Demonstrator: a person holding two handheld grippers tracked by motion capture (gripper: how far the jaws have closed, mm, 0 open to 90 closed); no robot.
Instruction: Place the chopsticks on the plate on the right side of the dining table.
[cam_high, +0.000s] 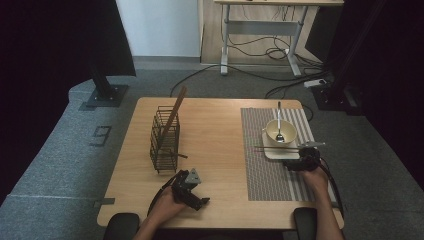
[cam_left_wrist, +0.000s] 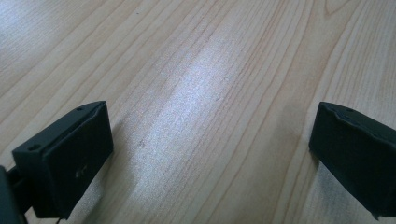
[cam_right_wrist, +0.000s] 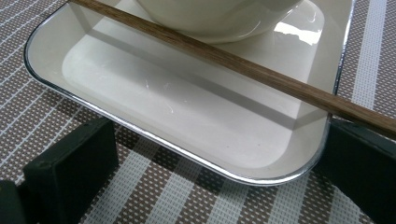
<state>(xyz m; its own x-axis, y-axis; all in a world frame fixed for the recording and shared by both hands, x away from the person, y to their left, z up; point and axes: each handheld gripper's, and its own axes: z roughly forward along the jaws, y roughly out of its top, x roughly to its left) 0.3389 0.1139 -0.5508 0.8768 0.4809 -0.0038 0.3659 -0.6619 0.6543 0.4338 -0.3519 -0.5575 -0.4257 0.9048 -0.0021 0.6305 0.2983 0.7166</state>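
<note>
Across the tray (cam_right_wrist: 299, 170) the chopstick (cam_right_wrist: 224, 58) lies crosswise (both grippers' jaws apart, empty).

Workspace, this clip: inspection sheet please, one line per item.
Surface: wooden table, striped placemat on its right half.
Job's things: chopstick lying across white tray, beside bowl holding a spoon.
Clutter: wire basket with a wooden stick leaning in it.
Grippers: left tongs open over bare wood; right tongs open at the tray's rim.
Cables: trailing from both tongs; more on the floor behind.
Surroundings: grey carpet, desk frame, black stands.
</note>
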